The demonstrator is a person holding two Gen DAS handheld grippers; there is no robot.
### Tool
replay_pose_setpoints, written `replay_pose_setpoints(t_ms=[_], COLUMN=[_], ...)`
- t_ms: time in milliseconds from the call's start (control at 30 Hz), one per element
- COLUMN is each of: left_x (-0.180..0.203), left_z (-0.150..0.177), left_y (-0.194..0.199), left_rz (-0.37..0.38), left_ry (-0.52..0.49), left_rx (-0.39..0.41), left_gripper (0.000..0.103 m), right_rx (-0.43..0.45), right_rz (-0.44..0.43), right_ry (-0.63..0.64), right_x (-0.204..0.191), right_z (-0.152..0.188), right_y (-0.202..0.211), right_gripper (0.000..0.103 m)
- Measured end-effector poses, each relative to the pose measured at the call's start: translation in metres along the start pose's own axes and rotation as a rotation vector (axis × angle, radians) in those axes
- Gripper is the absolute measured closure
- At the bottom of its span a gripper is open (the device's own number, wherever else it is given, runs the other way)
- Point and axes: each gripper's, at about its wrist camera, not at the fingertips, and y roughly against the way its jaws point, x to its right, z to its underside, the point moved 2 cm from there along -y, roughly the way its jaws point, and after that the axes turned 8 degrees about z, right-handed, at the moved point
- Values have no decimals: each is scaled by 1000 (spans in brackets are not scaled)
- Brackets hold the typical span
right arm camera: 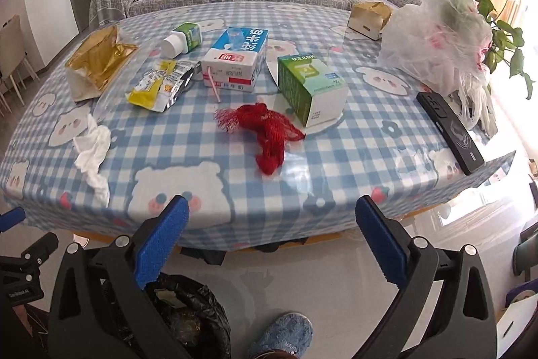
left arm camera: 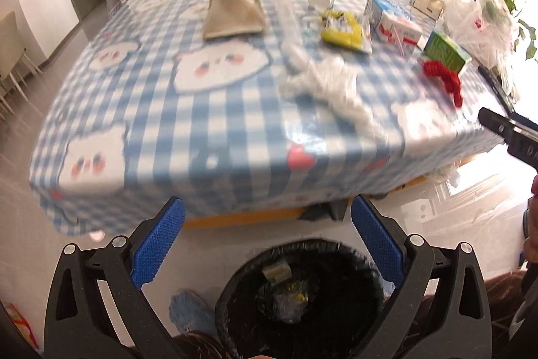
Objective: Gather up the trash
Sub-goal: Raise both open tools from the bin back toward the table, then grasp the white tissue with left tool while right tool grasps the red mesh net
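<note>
Table (right arm camera: 336, 137) is littered, bin (left arm camera: 299, 291) on the floor below its near edge, partly filled. Both grippers, left (left arm camera: 267, 241) and right (right arm camera: 270, 244), spread wide, holding nothing. Risks: red mesh net (right arm camera: 265, 132) snagging a pad, crumpled tissue (right arm camera: 94, 153) slipping, phone (right arm camera: 449, 132) binned by mistake.

The right tool (right arm camera: 269, 224), spread wide and empty, faces a red net (right arm camera: 265, 130) on the checked table (right arm camera: 353, 130).
</note>
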Motion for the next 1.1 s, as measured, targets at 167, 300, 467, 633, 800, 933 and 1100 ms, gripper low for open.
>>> replay_pose_setpoints(t_ms=[167,300,467,633,800,933,1100], left_x=[5,9,15,13,17,22,24], left_z=[-31,-54,-81,-93,-102,-105,-106], left_y=[-13,-24,-37,-56,-70,-77,-83], left_rz=[9,17,-11,-15,1,8,31], left_ry=[-7,-9,-52,-49,-57,-64,-62], left_rx=[0,-5,7,-4,-19,-17,-17], left_gripper=[6,6,6,6,6,8,18], right_rx=[-1,-3,1,-82,-123,-117,-121], right_rz=[2,-1,-8,-29,-59,-69,-86], right_ry=[6,-22,-31,-33,-10,25,22], right_x=[-2,-1,1,2,-8,-18,-21], right_z=[-21,-48,-63,-62,-59,-56,-59], right_y=[-17,-34,-53,-76,-85,-86,-91], right_gripper=[8,8,8,15,26,32,43])
